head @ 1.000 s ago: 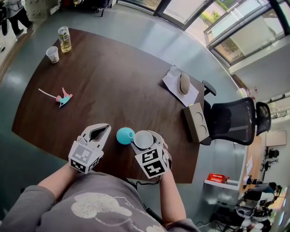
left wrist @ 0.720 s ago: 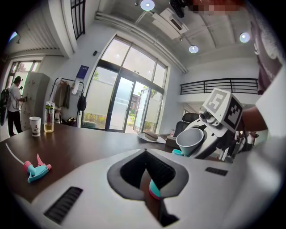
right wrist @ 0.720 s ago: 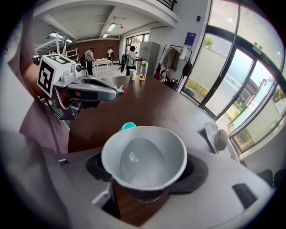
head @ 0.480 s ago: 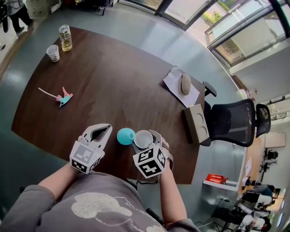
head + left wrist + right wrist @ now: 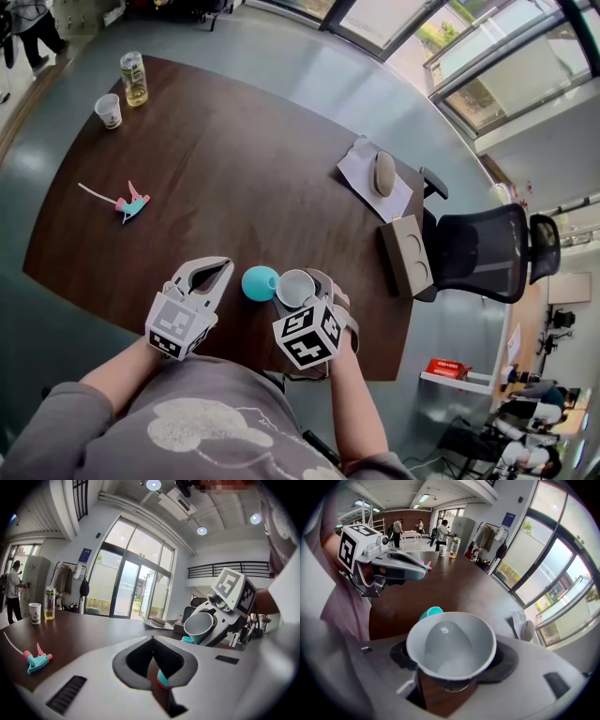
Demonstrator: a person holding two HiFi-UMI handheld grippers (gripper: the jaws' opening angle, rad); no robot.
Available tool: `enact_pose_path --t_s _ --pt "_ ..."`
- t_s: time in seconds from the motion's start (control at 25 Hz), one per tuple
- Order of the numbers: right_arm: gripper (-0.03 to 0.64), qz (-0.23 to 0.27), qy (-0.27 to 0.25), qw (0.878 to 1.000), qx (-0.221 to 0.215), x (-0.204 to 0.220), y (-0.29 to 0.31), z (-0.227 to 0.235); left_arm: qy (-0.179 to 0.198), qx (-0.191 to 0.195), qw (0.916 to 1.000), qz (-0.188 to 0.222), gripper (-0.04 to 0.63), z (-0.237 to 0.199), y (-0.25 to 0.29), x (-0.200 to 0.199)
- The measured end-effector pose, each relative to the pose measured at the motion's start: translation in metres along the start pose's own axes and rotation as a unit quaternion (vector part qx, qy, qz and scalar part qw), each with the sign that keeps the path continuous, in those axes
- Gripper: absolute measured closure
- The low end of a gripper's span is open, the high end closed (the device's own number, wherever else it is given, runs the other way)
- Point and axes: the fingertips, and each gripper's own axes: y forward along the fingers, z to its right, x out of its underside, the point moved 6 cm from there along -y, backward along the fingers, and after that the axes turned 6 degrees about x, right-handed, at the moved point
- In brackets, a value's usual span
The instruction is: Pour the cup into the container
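Observation:
A grey cup (image 5: 296,289) is clamped between the jaws of my right gripper (image 5: 314,277), near the table's front edge. It is tipped with its mouth toward the teal round container (image 5: 260,282), which stands on the table just to its left. In the right gripper view the cup (image 5: 451,644) fills the jaws and the container (image 5: 431,613) peeks out beyond its rim. I cannot tell what the cup holds. My left gripper (image 5: 223,264) hovers left of the container, its tips together, with nothing in it. From the left gripper view the cup (image 5: 200,626) leans over the container (image 5: 187,640).
On the dark wooden table (image 5: 244,159) lie a teal and pink spray nozzle (image 5: 131,202), a paper cup (image 5: 109,112) and a bottle (image 5: 134,80) at the far left. A mouse on paper (image 5: 382,172) and a cardboard box (image 5: 406,254) sit at the right edge, beside an office chair (image 5: 483,248).
My right gripper has rolled a little, its marker cube swinging left, and the cup has tipped further toward the container. The left gripper has stayed put.

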Motion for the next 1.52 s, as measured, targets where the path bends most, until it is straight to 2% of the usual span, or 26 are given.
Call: enact_pose_path --t_s 0.44,1.0,1.52 --pt "0.318 -0.021 -0.032 0.999 0.023 -0.0029 -0.0025 0.0011 -0.005 -0.008 1.0000 0.002 0.589 -0.0049 -0.0007 0.0002" --pt "0.318 -0.042 -0.064 0.996 0.045 -0.0049 -0.0025 0.0020 -0.004 0.003 1.0000 0.000 0.589 0.0008 0.0019 0.0021" --pt "0.318 -0.051 -0.078 0.995 0.046 -0.0055 -0.0015 -0.0015 -0.002 0.010 0.9999 -0.002 0.589 0.0029 0.0025 0.0025"
